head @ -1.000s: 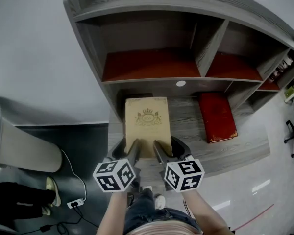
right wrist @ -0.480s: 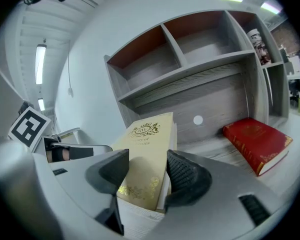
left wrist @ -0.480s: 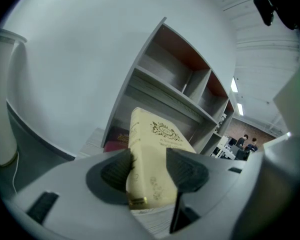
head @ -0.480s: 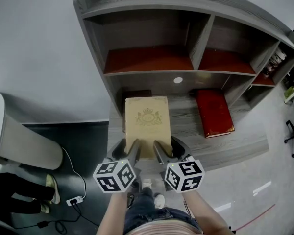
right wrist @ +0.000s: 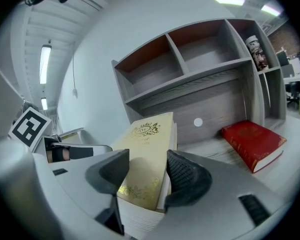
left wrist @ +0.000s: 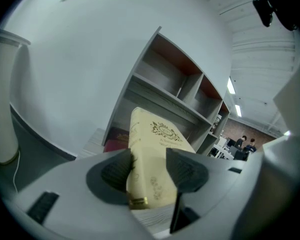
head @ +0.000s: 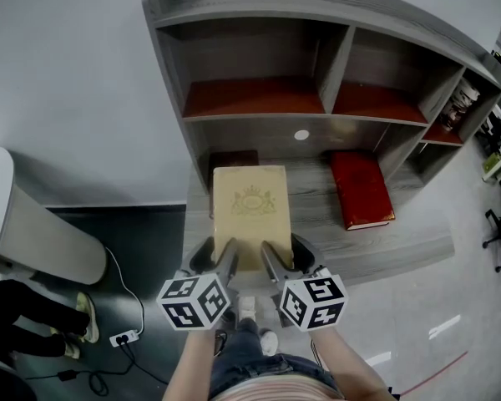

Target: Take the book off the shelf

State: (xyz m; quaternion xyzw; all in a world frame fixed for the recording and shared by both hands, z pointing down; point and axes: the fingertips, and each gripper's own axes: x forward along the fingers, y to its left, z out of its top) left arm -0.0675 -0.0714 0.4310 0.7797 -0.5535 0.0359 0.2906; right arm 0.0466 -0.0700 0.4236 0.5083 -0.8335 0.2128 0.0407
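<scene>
- Left tool [head: 216, 257]: jaws closed on the near end of the cream book [head: 250, 207], left-hand side; its own view shows the gilt-banded spine pinched between the two pads
- Right tool [head: 285, 256]: jaws closed on the same near end, right-hand side; its own view shows the cover and page block held between the pads
- Key relation: the book's long axis runs straight away from the person, from both tools towards the shelf [head: 317, 115], crest side up. Both tools sit side by side at the near short edge, so neither is nearer; the whole length of the book lies beyond them
- Book position: in front of the lower bay, over the grey wood surface [head: 321, 224], not inside any compartment. From these angles I cannot tell whether its far end rests on the surface or hangs just above it
- Judgement: withdrawal should go along that long axis, towards the body, with the tools level so the unsupported far end does not droop
- Beyond the far end: a dark red book [head: 232, 159] lies flat, close to the cream one
- Further right: a red book [head: 361, 189] lies flat, well apart from the tools
- Upper compartments look empty
</scene>
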